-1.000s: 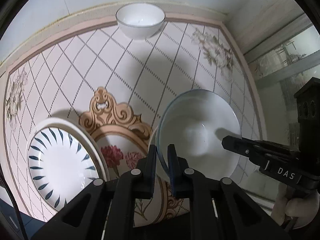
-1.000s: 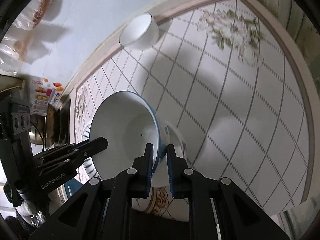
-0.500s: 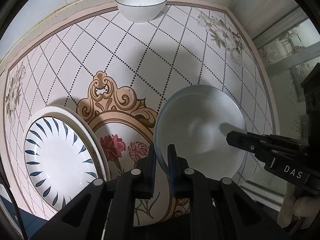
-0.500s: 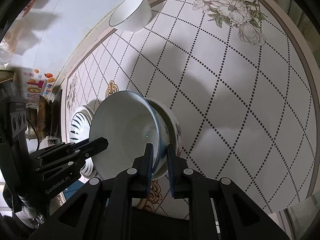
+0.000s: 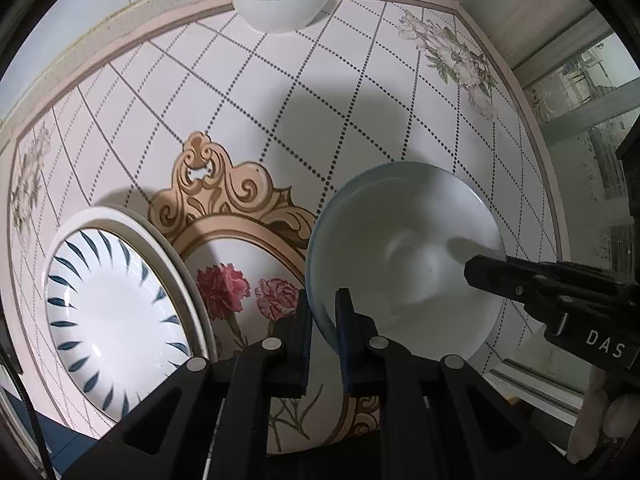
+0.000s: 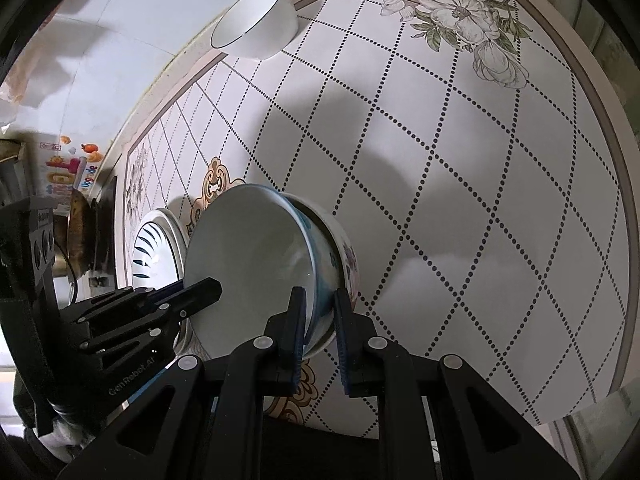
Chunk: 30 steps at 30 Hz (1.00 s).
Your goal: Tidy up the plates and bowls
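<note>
A large pale bowl (image 5: pixel 404 256) with a blue outer band hangs tilted between both grippers. My left gripper (image 5: pixel 325 332) is shut on its near rim and points straight down. My right gripper (image 6: pixel 319 320) is shut on the opposite rim, and its black tip (image 5: pixel 474 270) reaches over the bowl's right side. In the right wrist view the pale bowl (image 6: pixel 248 264) rests inside a flower-patterned bowl (image 6: pixel 346 256) on the table. The left gripper (image 6: pixel 212 288) shows at the bowl's left rim. A blue-leaf plate (image 5: pixel 112 312) lies to the left, and a small white bowl (image 5: pixel 280 0) stands at the far edge.
A floral tablecloth (image 5: pixel 320 100) covers the table, which meets a white wall at the back. A glass-fronted frame (image 5: pixel 580 92) runs along the right edge. Beyond the table's left end are a colourful package (image 6: pixel 64 168) and a dark pan (image 6: pixel 80 232).
Both grippers have come down with the pale bowl. It has settled deeper into the flower-patterned bowl, and the table looks closer in the left wrist view.
</note>
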Motion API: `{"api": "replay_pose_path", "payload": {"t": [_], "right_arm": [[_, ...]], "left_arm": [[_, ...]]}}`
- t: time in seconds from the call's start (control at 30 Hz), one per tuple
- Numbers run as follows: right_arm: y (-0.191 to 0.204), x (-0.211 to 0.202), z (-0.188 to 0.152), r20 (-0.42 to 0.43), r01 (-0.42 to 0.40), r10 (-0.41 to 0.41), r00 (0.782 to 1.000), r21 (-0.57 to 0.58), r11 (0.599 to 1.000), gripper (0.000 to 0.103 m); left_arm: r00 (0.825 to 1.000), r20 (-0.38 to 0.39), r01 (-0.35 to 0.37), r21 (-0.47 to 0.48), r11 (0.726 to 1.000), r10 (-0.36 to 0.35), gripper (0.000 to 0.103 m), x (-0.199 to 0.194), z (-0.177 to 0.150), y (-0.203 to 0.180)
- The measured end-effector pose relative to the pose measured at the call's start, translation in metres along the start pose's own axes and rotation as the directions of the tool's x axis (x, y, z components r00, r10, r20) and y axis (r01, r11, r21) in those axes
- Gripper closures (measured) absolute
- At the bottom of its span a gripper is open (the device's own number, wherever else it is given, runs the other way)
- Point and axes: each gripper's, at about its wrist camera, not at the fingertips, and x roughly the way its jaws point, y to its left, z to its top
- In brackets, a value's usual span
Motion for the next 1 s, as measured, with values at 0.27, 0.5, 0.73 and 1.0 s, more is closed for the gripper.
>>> {"api": "replay_pose_path", "payload": {"t": [0.27, 0.5, 0.73, 1.0], "right_arm": [[0.000, -0.003, 0.010, -0.063, 0.018, -0.020, 0.998, -0.026, 0.999, 0.085], [-0.007, -0.040, 0.072, 0.038, -0.029, 0.028, 0.999, 0.031, 0.999, 0.051], [0.020, -0.026, 0.190, 0.183, -0.111, 0.108, 0.977, 0.006, 0.994, 0.048], [0.031, 0.029, 0.274, 0.168, -0.091, 0.085, 0.982, 0.028, 0.996, 0.052]], "left_arm": [[1.000, 0.013, 0.003, -0.011, 1.000, -0.003, 0.093, -0.009, 0.002, 0.005], [0.988, 0.147, 0.075, -0.189, 0.979, -0.047, 0.081, -0.058, 0.069, 0.056], [0.974, 0.220, 0.132, -0.343, 0.930, -0.057, 0.081, -0.040, 0.186, 0.109], [0.984, 0.126, 0.169, -0.390, 0.905, -0.129, 0.081, 0.027, 0.247, 0.121]]}}
